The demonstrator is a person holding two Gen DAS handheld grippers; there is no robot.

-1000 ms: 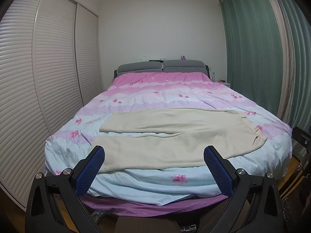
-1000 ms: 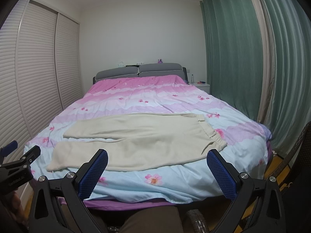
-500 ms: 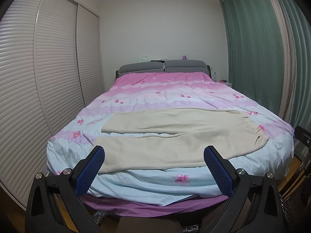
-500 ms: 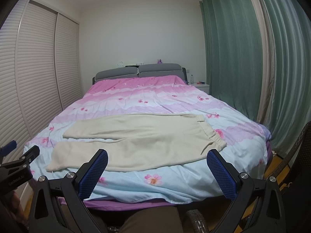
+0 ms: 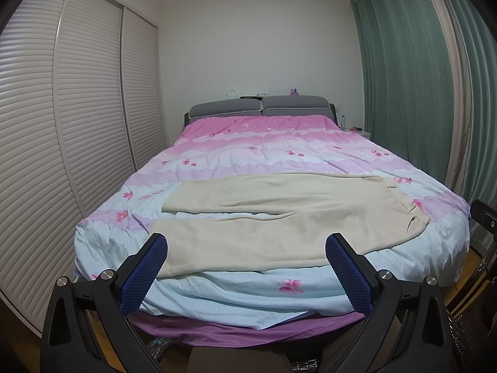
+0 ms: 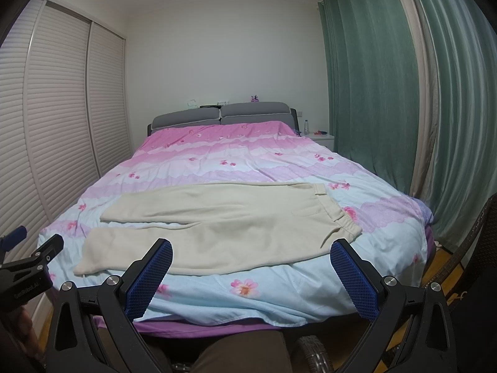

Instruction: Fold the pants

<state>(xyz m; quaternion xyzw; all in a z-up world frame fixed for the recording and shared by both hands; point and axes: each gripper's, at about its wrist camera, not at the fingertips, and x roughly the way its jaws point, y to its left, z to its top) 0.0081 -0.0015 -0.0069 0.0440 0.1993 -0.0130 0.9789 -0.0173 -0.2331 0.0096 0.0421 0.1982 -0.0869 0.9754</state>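
Cream pants (image 5: 279,217) lie flat across the foot of the bed (image 5: 236,298), waistband to the right and both leg ends to the left; they also show in the right wrist view (image 6: 223,227). My left gripper (image 5: 247,272) is open and empty, held off the bed's foot edge in front of the near leg. My right gripper (image 6: 251,275) is open and empty, also short of the bed's foot edge. The left gripper shows at the left edge of the right wrist view (image 6: 28,264).
The bed has a pink, lilac and pale blue floral duvet and a grey headboard (image 5: 261,108). White louvred wardrobe doors (image 5: 77,124) line the left side. Green curtains (image 6: 388,93) hang on the right, with a white nightstand (image 6: 323,138) beside them.
The left wrist view has shifted slightly, so the bed sits a little lower and further right. The right gripper has barely moved. Both grippers stay open.
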